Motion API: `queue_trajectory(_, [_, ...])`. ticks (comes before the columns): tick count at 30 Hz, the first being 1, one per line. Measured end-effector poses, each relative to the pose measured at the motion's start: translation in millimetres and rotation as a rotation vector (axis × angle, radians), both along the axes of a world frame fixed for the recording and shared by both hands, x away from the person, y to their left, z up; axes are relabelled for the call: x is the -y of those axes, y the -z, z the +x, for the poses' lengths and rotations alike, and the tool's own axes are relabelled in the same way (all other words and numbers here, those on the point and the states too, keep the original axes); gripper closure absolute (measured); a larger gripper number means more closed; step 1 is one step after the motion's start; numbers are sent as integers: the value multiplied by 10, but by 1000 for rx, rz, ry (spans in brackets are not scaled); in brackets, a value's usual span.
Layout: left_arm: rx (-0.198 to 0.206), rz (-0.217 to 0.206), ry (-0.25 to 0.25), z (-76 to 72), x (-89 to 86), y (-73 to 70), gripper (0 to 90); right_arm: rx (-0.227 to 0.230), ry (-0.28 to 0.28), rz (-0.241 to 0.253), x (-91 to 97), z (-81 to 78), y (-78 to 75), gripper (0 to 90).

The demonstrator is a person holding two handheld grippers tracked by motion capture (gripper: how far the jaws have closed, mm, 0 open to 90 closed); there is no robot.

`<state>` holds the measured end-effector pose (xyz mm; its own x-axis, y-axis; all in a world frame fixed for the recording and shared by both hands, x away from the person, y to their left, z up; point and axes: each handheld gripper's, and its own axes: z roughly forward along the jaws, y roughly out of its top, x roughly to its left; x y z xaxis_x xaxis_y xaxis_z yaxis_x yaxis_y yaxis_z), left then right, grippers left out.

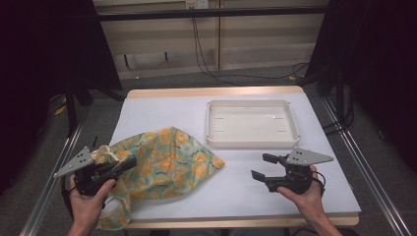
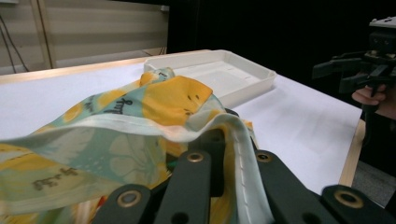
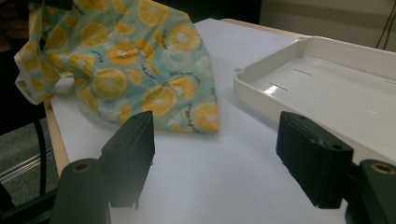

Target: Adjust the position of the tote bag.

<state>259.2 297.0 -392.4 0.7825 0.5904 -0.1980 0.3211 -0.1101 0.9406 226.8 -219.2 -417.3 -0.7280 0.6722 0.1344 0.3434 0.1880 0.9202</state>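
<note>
A: From the high view, what surrounds the work?

B: The left gripper [image 1: 129, 162] is clamped on a corner of the thin green cloth printed with orange slices [image 1: 167, 164], which lies on the near left of the white table [image 1: 236, 191] and droops over its front edge. A shallow white plastic tray [image 1: 252, 124] sits well apart, toward the far right. The right gripper [image 1: 262, 166] hovers with its jaws apart and nothing between them; clear table separates it from the cloth.

A: And the left gripper view?

B: Bunched cloth [image 2: 140, 121] hides the jaw tips. The tray [image 2: 224, 77] lies beyond, and the right gripper [image 2: 334, 77] is cut off at the frame's edge.

A: The right gripper view?

B: The cloth [image 3: 135, 70] lies ahead on the left with its far corner lifted, the tray [image 3: 299, 88] on the right, partly cropped, and bare table between them.
</note>
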Motion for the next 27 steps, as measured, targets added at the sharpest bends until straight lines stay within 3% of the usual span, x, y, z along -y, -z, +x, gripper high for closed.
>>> queue_trajectory(7, [14,6,53,77,225,-110,900,10,-53,6,-205,86,-70,291])
queue_trajectory(15, [-4,6,115,111,485,-93,900,14,-92,14,-395,178,-126,325])
queue_trajectory(20, [4,19,159,161,740,-160,900,29,-153,41,-618,284,-256,438])
queue_trajectory(27, [26,11,206,167,976,-292,899,35,-191,63,-754,358,-339,513])
